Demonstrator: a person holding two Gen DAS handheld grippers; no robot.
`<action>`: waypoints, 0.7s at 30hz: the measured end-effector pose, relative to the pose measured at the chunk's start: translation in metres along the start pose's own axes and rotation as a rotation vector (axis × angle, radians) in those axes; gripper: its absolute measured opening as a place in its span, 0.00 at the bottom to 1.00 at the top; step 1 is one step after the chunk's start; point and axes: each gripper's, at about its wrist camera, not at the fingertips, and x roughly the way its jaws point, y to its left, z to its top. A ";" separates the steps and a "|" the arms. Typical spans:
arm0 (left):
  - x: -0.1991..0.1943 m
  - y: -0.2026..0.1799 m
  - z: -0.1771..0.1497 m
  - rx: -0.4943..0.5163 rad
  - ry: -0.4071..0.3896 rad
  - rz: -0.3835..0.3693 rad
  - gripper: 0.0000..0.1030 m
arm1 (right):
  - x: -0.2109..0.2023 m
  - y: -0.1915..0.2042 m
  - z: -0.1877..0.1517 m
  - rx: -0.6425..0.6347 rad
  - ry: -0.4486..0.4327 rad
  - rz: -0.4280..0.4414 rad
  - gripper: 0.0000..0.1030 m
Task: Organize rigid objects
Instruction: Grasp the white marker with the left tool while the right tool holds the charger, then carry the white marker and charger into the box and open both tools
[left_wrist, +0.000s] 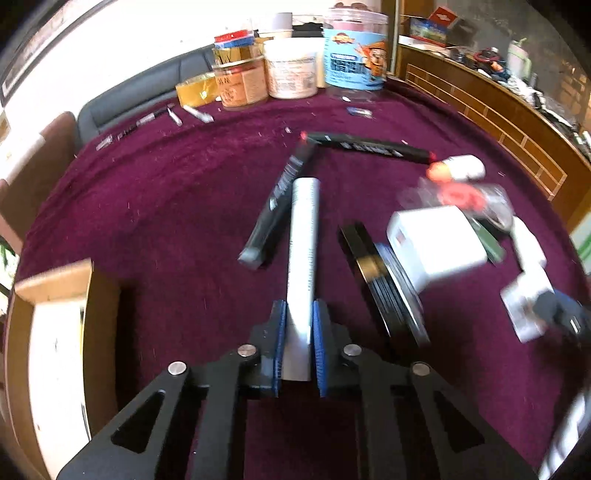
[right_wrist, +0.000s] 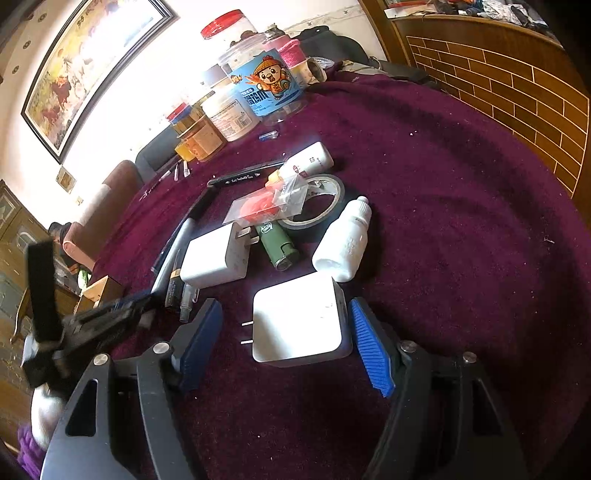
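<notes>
On the counter (right_wrist: 461, 221), sorting is barely begun: left gripper (left_wrist: 300, 325) clamps a silver pen (left_wrist: 303, 236); right gripper (right_wrist: 286, 341) straddles a white charger (right_wrist: 299, 325), unclosed (most items remain scattered).

The tablecloth (right_wrist: 461, 206) is deep maroon. On it, the charger (right_wrist: 299, 325) nearest the blue-ribbed pads (right_wrist: 371, 350) is white. Beyond that charger lie a dark green lighter (right_wrist: 277, 247) and a white bottle (right_wrist: 343, 243). Farther off stands a jar (right_wrist: 266, 88) with a light blue cartoon label.
</notes>
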 end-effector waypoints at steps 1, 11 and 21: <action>-0.006 0.002 -0.008 -0.010 0.006 -0.016 0.10 | 0.000 0.000 0.000 0.000 0.000 0.000 0.68; 0.001 -0.018 0.004 0.016 -0.010 0.024 0.27 | 0.001 0.002 0.000 -0.013 0.000 -0.013 0.69; -0.051 0.006 -0.029 -0.068 -0.085 -0.140 0.11 | 0.005 0.010 -0.001 -0.059 0.012 -0.040 0.77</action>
